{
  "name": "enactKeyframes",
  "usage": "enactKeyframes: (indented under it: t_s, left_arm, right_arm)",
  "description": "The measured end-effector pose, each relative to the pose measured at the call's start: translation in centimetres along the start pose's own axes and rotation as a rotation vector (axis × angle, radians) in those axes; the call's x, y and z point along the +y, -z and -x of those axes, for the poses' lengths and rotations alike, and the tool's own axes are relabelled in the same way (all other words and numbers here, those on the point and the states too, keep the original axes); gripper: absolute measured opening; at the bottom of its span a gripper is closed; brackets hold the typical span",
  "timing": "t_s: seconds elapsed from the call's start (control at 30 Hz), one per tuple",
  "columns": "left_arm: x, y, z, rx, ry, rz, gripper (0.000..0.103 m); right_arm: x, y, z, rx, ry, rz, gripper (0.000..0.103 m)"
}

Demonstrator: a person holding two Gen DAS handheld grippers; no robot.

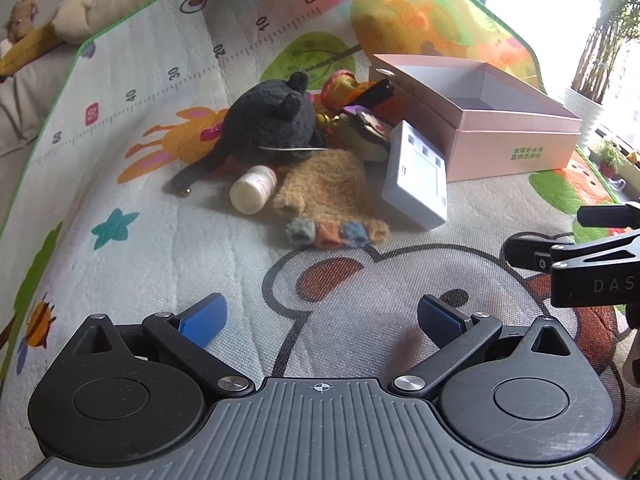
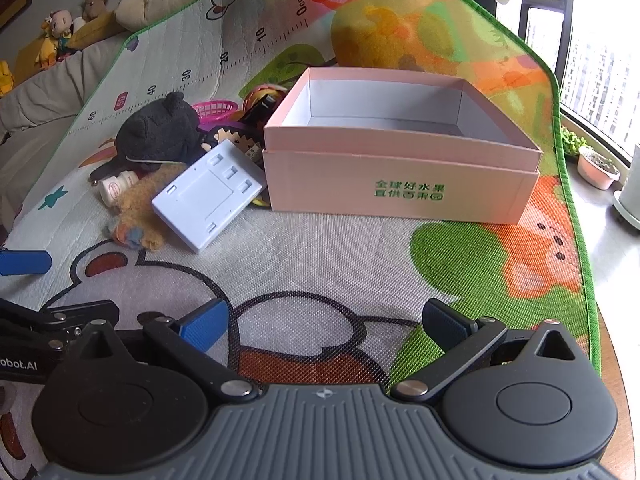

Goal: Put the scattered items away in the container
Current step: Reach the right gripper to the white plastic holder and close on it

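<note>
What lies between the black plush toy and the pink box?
A cluster of small toys and the tilted white plastic case fill that stretch between the black plush toy and the pink box; the left wrist view shows it best.

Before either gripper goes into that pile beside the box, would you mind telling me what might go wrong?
1. The white plate leans tilted on the pile beside the pink box; pulling toys from under it may make it slide.
2. The bottle lies on its side and could roll away if nudged.
3. The black plush overlaps the tan glove, so one grab may drag both.
</note>
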State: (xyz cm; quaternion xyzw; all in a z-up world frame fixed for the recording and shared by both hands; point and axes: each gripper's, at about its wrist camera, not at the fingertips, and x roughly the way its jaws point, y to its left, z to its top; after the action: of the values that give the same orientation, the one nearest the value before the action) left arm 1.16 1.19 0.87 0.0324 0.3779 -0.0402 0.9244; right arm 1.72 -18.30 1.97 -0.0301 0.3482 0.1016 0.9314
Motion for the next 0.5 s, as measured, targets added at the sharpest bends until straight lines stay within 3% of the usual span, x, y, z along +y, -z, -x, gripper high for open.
enactKeyframes:
  t_s: [0.23, 0.3, 0.5]
  left_arm:
    - [0.9, -1.7, -0.6, -0.065, -0.024, -0.038, 0.103]
    - [1.4, -2.3, -1.2, -0.065, -0.037, -0.044, 0.103]
    - [2.9, -3.0, -2.2, -0.068, -0.036, -0.024, 0.103]
  right_arm:
    - [1.1, -2.4, 1.3, -0.096, -0.072, 0.006, 0.102]
    - [1.7, -3.0, 0.5, -0.075, -0.075, 0.025, 0.088]
    - [2.3, -3.2, -1.4, -0.024, -0.086, 0.031, 0.064]
